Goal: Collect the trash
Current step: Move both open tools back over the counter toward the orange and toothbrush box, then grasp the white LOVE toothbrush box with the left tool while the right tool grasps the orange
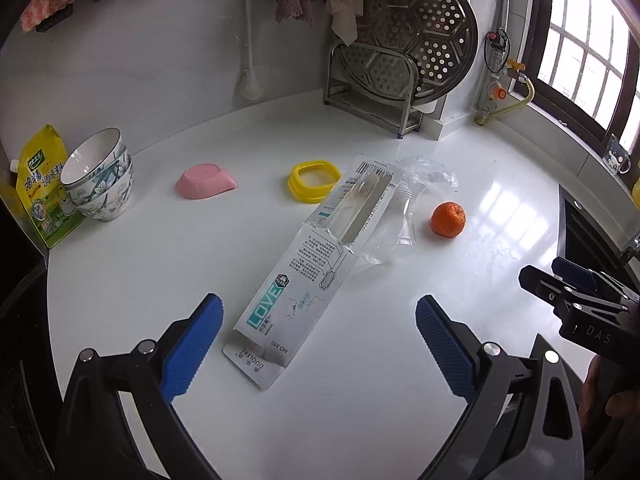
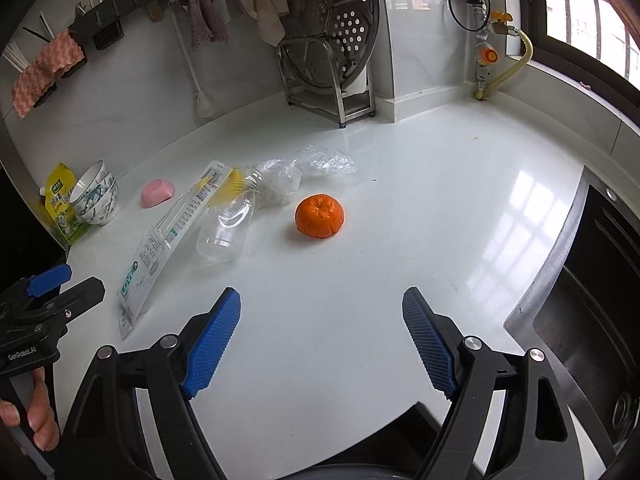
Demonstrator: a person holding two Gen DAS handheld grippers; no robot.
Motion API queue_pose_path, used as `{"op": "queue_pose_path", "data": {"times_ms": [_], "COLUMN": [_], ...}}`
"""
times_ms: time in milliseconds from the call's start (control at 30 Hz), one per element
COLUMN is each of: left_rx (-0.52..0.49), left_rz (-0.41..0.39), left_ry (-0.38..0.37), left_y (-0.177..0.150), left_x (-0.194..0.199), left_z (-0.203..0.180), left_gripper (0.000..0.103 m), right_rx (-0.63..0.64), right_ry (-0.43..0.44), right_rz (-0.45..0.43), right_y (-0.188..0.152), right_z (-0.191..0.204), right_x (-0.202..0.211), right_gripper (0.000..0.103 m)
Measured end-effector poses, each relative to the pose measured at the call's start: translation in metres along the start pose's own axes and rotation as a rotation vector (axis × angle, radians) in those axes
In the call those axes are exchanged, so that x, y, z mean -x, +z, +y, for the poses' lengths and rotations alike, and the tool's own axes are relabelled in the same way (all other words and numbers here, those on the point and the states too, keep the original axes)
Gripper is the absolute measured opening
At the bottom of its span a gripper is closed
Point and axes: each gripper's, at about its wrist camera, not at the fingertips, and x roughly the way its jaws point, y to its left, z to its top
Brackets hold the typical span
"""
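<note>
Both grippers hang over the white counter (image 1: pixel 400 400) with their blue pads spread wide and nothing between them. No earlier look at them, so that is all there is to say on the jaws.

Left gripper (image 1: pixel 320 344) first: straight ahead of it, just past its tips and running away up and to the right, lies a long flat cardboard package (image 1: pixel 308 264) with a clear plastic window. Its near end sits in the gap between the two fingers, closer to the left one, but nothing touches it. Beyond the package's far end there is a clear plastic bottle (image 1: pixel 390 236) on its side, and behind that a crumpled clear bag (image 1: pixel 430 172). To the right of the bottle sits an orange (image 1: pixel 448 219), apart from the plastic.

Right gripper (image 2: pixel 322 340) now: the orange (image 2: pixel 319 216) is ahead of it, almost on its centre line, well clear of the tips. The bottle (image 2: pixel 226 228) lies ahead and left, the package (image 2: pixel 160 248) further left still, leaning against the bottle. The bag (image 2: pixel 320 162) lies beyond them.

Further out on the left: a yellow ring (image 1: pixel 314 181), a pink dish (image 1: pixel 206 181) turned upside down, stacked bowls (image 1: pixel 100 176) and a yellow pouch (image 1: pixel 42 188). At the back stands a steel rack (image 1: pixel 372 92) holding a steamer plate; a sink (image 2: pixel 592 300) lies to the right gripper's right.
</note>
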Motion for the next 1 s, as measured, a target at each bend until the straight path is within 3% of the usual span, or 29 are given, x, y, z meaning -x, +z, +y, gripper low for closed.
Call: {"op": "queue_pose_path", "data": {"times_ms": [433,1000], "left_rx": [-0.023,-0.043], "left_rz": [0.011,0.023], "left_ry": [-0.053,-0.095], "left_y": [0.003,0.011], "left_x": [-0.057,-0.085], "left_z": [0.005,0.014], "left_gripper": [0.095,0.095], "right_rx": [-0.033,-0.036], "right_ry": [-0.018,-0.055], "right_rz": [0.010,0.034], "right_y": [0.021,0.039], "right_z": [-0.008,-0.003], "right_x": [-0.061,-0.111], "right_gripper": [0.079,0.079]}}
